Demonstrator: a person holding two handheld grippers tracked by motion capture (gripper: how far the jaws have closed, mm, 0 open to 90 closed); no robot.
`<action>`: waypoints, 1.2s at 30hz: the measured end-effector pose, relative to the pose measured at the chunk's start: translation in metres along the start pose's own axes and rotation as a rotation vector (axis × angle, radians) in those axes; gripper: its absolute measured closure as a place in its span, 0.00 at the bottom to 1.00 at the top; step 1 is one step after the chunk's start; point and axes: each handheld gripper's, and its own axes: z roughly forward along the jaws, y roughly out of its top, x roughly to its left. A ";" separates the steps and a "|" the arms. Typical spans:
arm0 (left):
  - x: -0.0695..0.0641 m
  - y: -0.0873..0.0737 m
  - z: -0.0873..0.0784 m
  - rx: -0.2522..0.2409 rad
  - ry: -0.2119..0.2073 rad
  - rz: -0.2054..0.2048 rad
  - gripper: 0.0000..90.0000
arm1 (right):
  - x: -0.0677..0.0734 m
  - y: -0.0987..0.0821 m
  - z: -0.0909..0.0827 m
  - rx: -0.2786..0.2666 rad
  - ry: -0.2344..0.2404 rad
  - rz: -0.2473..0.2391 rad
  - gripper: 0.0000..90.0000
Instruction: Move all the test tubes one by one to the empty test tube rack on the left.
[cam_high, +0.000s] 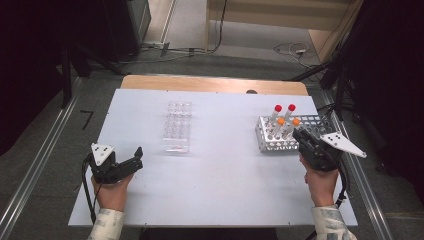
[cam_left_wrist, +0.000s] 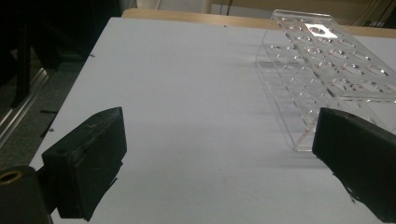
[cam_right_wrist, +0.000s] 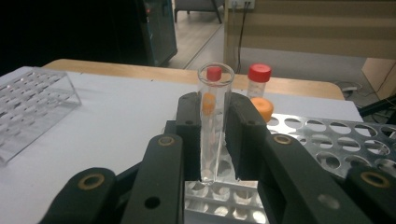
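Note:
In the right gripper view my right gripper (cam_right_wrist: 215, 114) is shut on a clear, uncapped test tube (cam_right_wrist: 212, 154), held upright with its bottom just above the perforated metal rack (cam_right_wrist: 327, 140). Red-capped tubes (cam_right_wrist: 259, 72) and an orange-capped tube (cam_right_wrist: 262, 107) stand in the rack behind it. From above, the right gripper (cam_high: 305, 137) hangs over the near right corner of the metal rack (cam_high: 272, 145). My left gripper (cam_high: 136, 159) rests open on the table's near left, nothing between its jaws. A clear acrylic rack (cam_high: 178, 127) lies ahead of it; in the left gripper view the acrylic rack (cam_left_wrist: 327, 70) is at right.
A white sheet (cam_high: 215, 175) covers the table, whose wooden far edge (cam_high: 210, 84) shows behind. Cables and dark equipment lie on the floor beyond. Metal rails run along both sides of the table.

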 end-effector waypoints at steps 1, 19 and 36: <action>-0.001 0.000 -0.001 -0.001 -0.004 0.004 0.04 | 0.002 -0.001 -0.001 0.005 0.003 -0.007 0.82; -0.025 0.005 -0.005 0.013 -0.097 0.011 0.05 | 0.034 -0.008 -0.010 0.043 0.078 -0.055 0.82; -0.069 0.007 -0.001 0.036 -0.238 0.035 0.07 | 0.097 -0.024 0.019 0.098 0.216 -0.148 0.82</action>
